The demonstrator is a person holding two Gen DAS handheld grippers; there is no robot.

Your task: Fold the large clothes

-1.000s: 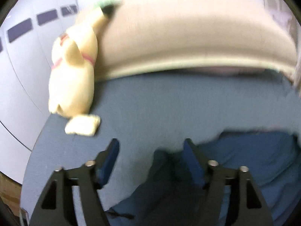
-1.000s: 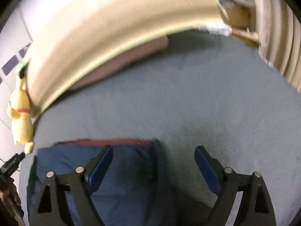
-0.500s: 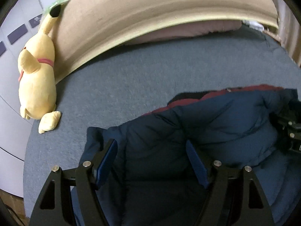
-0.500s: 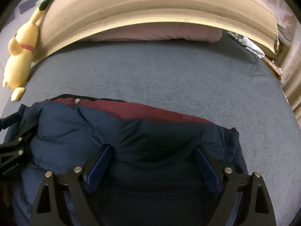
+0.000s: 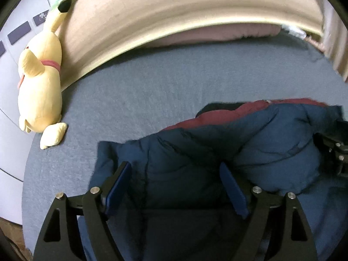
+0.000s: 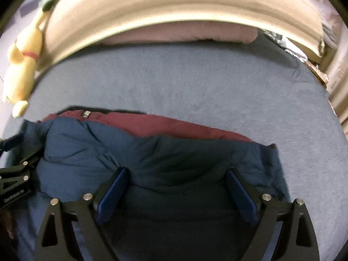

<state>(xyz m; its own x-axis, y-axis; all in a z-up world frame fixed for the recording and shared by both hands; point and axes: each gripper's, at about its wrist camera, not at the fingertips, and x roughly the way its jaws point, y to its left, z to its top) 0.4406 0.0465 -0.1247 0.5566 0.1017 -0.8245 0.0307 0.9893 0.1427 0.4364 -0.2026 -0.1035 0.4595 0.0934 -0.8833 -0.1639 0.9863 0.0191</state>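
Two grippers hovered over a navy puffy jacket lying on a grey-blue bed.

The left gripper [image 5: 176, 174] and the right gripper [image 6: 177, 181] both had their fingers spread wide, gripping nothing, with the jacket [image 6: 152, 152] bunched beneath them and its dark red lining showing along the far edge. A yellow plush toy [image 5: 40, 87] lay against the beige headboard [image 5: 174, 15], well apart from the jacket.

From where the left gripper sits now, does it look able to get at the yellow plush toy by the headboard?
Probably yes, with a reach. The left gripper hangs open over the navy jacket, holding nothing. Only bare blue bedsheet lies between it and the yellow plush toy, which rests against the headboard.
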